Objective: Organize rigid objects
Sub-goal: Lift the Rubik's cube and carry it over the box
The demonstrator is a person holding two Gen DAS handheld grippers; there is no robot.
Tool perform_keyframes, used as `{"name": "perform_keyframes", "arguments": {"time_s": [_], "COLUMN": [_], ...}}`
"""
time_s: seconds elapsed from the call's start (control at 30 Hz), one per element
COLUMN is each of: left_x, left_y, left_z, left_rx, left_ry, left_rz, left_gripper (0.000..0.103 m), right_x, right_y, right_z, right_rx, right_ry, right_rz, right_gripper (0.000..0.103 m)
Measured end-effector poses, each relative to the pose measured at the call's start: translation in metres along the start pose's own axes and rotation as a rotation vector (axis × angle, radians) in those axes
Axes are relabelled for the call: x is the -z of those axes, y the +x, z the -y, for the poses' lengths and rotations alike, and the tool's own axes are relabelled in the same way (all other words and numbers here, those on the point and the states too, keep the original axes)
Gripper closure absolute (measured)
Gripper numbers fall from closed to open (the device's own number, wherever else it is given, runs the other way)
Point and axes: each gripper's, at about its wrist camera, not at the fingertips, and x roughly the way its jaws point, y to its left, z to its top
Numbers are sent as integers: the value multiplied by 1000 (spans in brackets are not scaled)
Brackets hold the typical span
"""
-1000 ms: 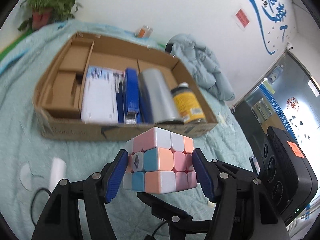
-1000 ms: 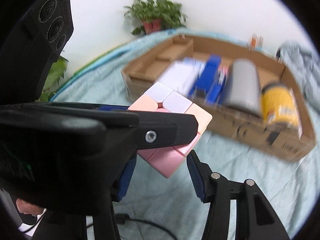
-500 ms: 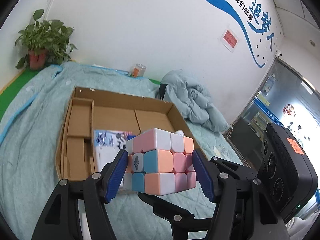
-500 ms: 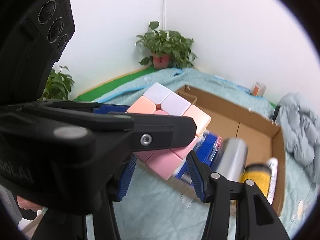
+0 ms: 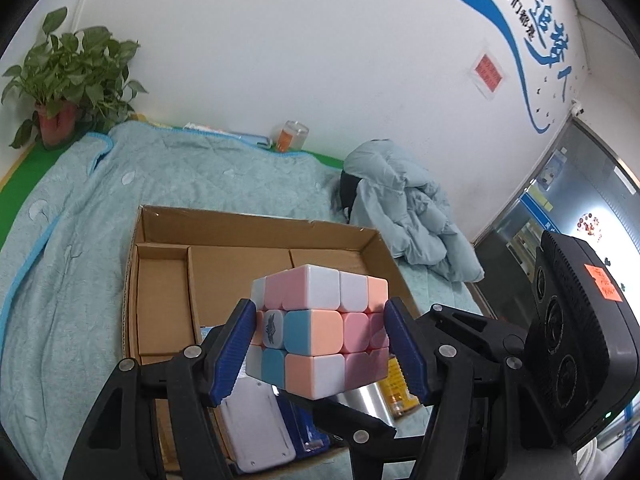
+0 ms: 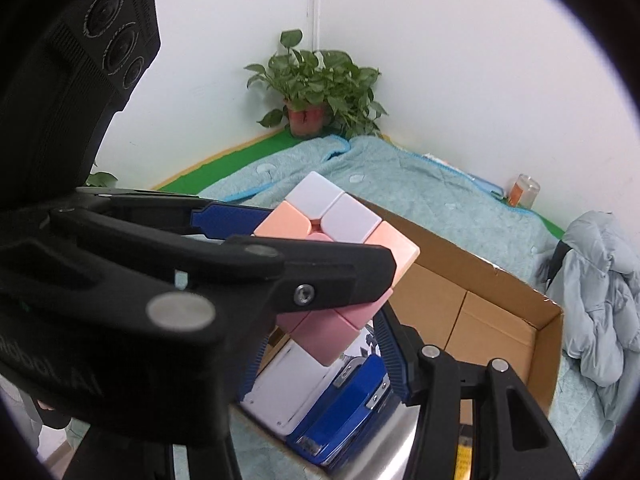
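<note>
Cube up over the box, not yet packed

White-walled room, teal quilt [image 5: 80, 240] spread beneath; ahead and below the tools sits the cardboard box [image 5: 256, 228], part-filled with white case [image 6: 288, 380], blue stapler [image 6: 348, 408], silver can. Left gripper [image 5: 320, 344] and right gripper [image 6: 320, 356] both clamp the pastel cube [image 5: 320, 328], held above it; far compartments look free, placing remains.

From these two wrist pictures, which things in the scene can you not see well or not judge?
- Left wrist view: the puzzle cube, held by the left gripper, hides the near part of the cardboard box.
- Left wrist view: the yellow-labelled bottle shows only a sliver; its label is unreadable.
- Right wrist view: the left gripper's black arm covers the cube's middle, so the right gripper contact stays unclear.
- Right wrist view: the blue stapler is cut off behind the fingers.
</note>
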Motion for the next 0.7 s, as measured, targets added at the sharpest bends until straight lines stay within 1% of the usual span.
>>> {"name": "perform_keyframes", "arguments": {"time_s": [0.1, 0.2, 0.23, 0.37, 0.47, 0.6, 0.7], "left_x": [-5, -4, -2, 7, 16, 29, 37], "left_y": [26, 48, 53, 78, 95, 115, 121], "left_z": [-21, -40, -44, -65, -78, -91, -96], "left_rx": [9, 7, 6, 2, -6, -36, -38], "left_ry": [-43, -73, -77, -105, -120, -132, -136], "left_rz": [-39, -62, -68, -108, -139, -179, -198], "left_gripper": [39, 39, 40, 47, 51, 51, 53], "right_x": [-2, -1, 0, 6, 15, 24, 30], "right_y": [18, 35, 42, 65, 83, 101, 110], "right_z": [6, 13, 16, 24, 28, 27, 25], "right_rx": [-5, -37, -54, -85, -108, -120, -133], "right_ry": [6, 8, 13, 26, 45, 44, 23], "right_rz": [-38, -69, -82, -134, -175, -230, -283], "right_gripper": [53, 55, 55, 55, 55, 57, 59]}}
